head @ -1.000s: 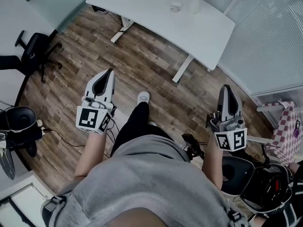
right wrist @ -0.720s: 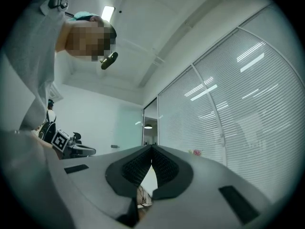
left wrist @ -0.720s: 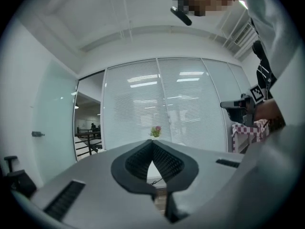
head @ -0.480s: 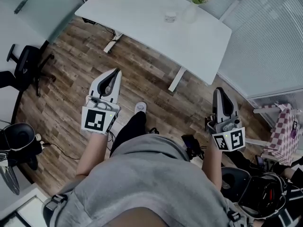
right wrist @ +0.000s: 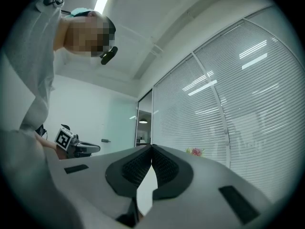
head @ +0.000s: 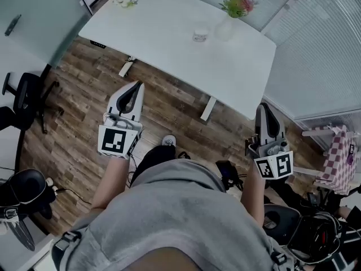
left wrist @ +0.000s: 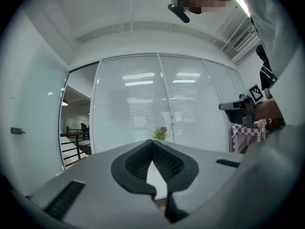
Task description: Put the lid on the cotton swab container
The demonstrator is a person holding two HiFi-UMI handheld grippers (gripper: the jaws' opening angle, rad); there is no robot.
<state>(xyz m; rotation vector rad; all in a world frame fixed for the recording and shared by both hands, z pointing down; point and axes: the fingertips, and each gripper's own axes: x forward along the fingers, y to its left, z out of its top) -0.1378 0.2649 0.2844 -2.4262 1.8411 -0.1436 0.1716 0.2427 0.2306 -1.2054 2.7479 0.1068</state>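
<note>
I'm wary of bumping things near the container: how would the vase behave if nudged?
The vase looks narrow, with flowers spreading above it, so it would probably tip rather than slide. It seems to be pale glass or ceramic, so it is likely fragile.

shirt point(head: 169, 219): grey | trousers point(head: 153, 156): black | left tool point(head: 135, 86), right tool point(head: 264, 106): white, square-marked

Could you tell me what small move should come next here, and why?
Probably step closer to the white desk, bringing both tongs over it. The small round whitish cotton swab container sits far across the top, beside the white flower vase, while the left tongs and right tongs are shut, empty and held over the wooden floor, short of it.
</note>
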